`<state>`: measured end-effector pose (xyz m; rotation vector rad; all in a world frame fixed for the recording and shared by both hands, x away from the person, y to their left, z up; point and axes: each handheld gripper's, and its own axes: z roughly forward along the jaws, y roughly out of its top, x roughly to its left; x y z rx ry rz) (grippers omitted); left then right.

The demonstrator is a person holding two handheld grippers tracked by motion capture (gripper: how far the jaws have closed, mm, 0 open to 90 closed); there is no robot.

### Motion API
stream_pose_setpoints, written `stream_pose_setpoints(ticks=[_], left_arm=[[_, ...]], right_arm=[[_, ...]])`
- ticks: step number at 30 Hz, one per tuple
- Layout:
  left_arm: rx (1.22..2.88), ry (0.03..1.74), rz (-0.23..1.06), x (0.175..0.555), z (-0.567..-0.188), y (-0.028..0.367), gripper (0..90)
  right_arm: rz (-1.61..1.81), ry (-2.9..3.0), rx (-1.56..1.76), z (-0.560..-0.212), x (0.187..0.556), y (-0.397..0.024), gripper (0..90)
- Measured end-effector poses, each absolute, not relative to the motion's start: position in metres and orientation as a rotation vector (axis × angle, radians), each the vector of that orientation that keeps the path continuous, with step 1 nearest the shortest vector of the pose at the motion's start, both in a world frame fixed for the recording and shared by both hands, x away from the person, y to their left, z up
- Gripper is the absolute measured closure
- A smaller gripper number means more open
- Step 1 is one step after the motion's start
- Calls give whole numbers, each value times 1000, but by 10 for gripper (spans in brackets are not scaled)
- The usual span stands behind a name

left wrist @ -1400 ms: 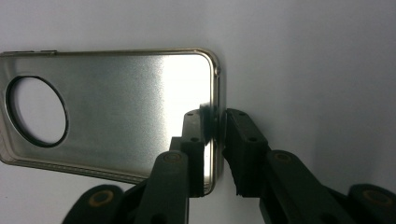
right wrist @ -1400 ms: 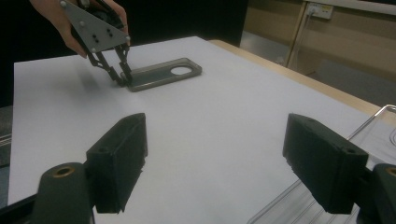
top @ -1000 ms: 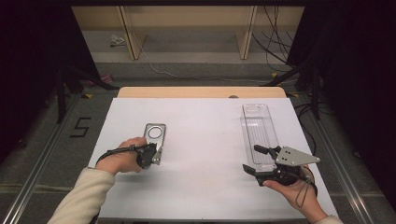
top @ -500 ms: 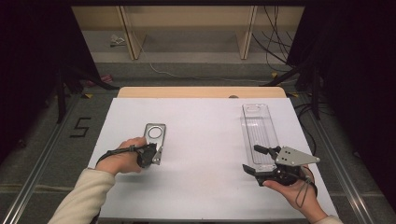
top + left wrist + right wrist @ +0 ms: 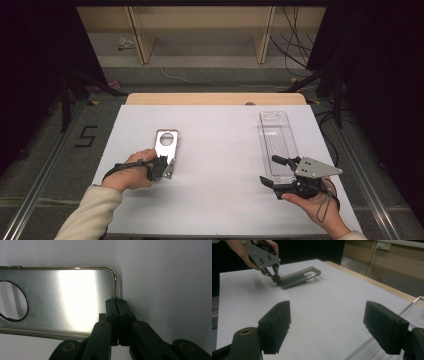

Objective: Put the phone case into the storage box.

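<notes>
A brushed metal phone case (image 5: 166, 142) with a round hole lies flat on the white table top (image 5: 220, 150), left of centre. My left gripper (image 5: 167, 167) is at its near right corner. In the left gripper view the jaws have just been closing and now pinch the thin raised rim of the case (image 5: 70, 297), with the left gripper (image 5: 116, 301) shut on it. The right gripper view shows the same grip on the case (image 5: 299, 277) from across the table. My right gripper (image 5: 268, 169) hovers open at the right, with nothing between its fingers (image 5: 274, 325).
A long clear plastic tray (image 5: 277, 140) lies at the right, its near end beside the right gripper and also seen as the tray (image 5: 414, 310). A wooden edge (image 5: 215, 98) borders the table's far side. Cables and shelf legs stand on the floor beyond.
</notes>
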<state>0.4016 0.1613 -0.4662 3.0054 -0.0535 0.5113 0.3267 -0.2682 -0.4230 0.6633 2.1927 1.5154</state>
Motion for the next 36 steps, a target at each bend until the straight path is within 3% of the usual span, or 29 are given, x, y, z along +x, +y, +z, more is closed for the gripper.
stream_pose_setpoints(ticks=[20, 36], left_arm=[[2853, -3, 685, 377, -437, 145, 888], [2809, -34, 709, 364, -422, 132, 888]], right_arm=[[1523, 2195, 676, -423, 327, -267, 239], [1555, 2204, 707, -423, 330, -258, 247]])
